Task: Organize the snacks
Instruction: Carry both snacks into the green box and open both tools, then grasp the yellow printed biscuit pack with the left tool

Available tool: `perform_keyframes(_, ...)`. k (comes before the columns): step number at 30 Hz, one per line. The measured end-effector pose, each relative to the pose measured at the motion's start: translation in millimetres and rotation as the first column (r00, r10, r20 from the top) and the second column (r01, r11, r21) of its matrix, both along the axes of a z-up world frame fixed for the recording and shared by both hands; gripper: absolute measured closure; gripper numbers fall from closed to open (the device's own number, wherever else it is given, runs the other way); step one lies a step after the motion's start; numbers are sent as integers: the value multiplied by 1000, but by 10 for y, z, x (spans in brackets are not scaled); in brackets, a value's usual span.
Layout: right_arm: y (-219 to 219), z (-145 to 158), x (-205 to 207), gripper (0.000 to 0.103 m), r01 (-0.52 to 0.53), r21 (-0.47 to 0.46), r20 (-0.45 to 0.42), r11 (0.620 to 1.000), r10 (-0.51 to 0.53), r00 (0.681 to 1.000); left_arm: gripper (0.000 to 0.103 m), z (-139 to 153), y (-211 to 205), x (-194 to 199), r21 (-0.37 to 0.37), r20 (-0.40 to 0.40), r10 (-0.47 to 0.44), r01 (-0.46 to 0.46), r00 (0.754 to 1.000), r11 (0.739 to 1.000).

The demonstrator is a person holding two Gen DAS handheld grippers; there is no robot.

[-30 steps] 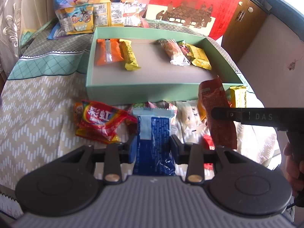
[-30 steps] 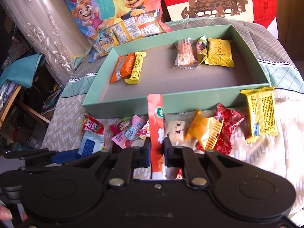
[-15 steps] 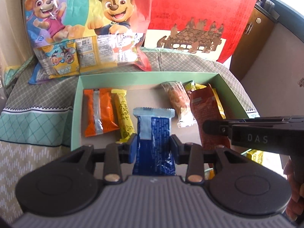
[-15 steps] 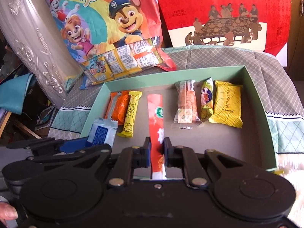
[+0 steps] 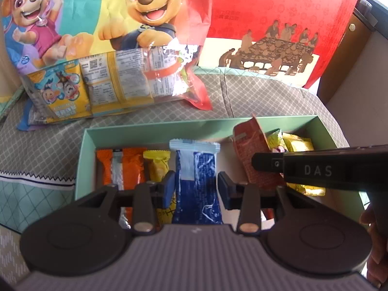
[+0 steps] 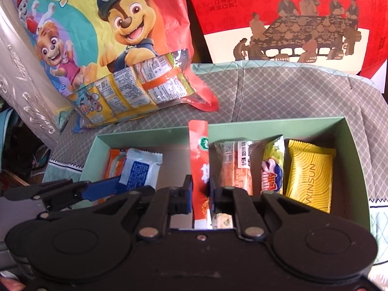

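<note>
A green box (image 5: 169, 126) (image 6: 266, 121) lies on the cloth below both grippers. My left gripper (image 5: 196, 178) holds a blue packet (image 5: 196, 169) (image 6: 140, 169) upright over the box's left half. Its jaws are opening, with the packet still between the pads. Beside the blue packet lie an orange packet (image 5: 128, 167) and a yellow bar (image 5: 157, 167). My right gripper (image 6: 201, 184) is shut on a red stick packet (image 6: 198, 150) (image 5: 252, 155) over the box's middle. To its right lie a clear-wrapped snack (image 6: 237, 167), a small packet (image 6: 274, 169) and a yellow packet (image 6: 308, 174).
A big cartoon-dog snack bag (image 5: 97, 36) and a red gift box (image 5: 278, 24) stand just behind the green box. The grey patterned cloth (image 5: 254, 97) covers the surface. A hand (image 5: 375, 242) shows at the right edge.
Both grippers have carried their packets forward, from above the loose snacks in front of the box to over its inside. The left jaws have widened slightly.
</note>
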State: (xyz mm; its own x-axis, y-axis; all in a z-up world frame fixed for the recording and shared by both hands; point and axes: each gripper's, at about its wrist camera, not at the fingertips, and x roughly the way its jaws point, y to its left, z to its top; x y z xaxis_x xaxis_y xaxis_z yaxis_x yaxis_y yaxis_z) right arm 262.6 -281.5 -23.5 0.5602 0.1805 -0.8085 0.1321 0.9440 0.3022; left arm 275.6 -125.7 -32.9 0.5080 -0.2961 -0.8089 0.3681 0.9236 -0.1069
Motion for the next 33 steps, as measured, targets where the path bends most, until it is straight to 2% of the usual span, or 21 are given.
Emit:
perform_keyframes(1, -30, 10, 23, 71, 10, 27, 3, 1000, -10, 1000, 38, -4, 10, 1, 9, 7, 11, -11, 1000, 1000)
perform_keyframes(2, -54, 25, 11, 48, 15, 47, 16, 999, -16, 1000, 30, 7, 33, -15, 13, 20, 21, -22, 1000, 1000)
perform_keyframes(4, -69, 100, -69, 23, 28, 30, 60, 999, -30, 998, 17, 32, 62, -47, 20, 35, 35, -35, 999, 999)
perform_keyframes(5, -67, 132, -107, 17, 28, 17, 75, 999, -29, 997, 14, 57, 75, -73, 25, 36, 41, -42, 998, 999)
perform_keyframes(7, -83, 198, -187, 15, 21, 4, 87, 1000, -21, 996, 7, 110, 95, -143, 26, 40, 48, -49, 998, 998)
perform_keyframes(9, -105, 266, -326, 9, 20, 11, 97, 1000, -21, 995, 1, 173, 103, -243, 22, 48, 50, -51, 998, 998)
perform_keyframes(11, -142, 331, -481, 0, 28, 10, 107, 1000, -29, 994, 0, 233, 93, -364, 16, 54, 43, -44, 998, 999)
perform_keyframes(17, -282, 485, -1007, 0, 61, 11, 113, 998, -62, 992, 0, 347, -81, -848, 3, 41, -7, 7, 999, 1000)
perform_keyframes(22, -475, 544, -1548, 0, 109, 4, 126, 994, -108, 986, 0, 305, -326, -1276, 25, 40, -78, 77, 996, 997)
perform_keyframes(33, -1054, 310, -2465, 0, 274, 28, 96, 961, -275, 957, 0, 22, -1111, -1892, 58, -7, -204, 204, 979, 977)
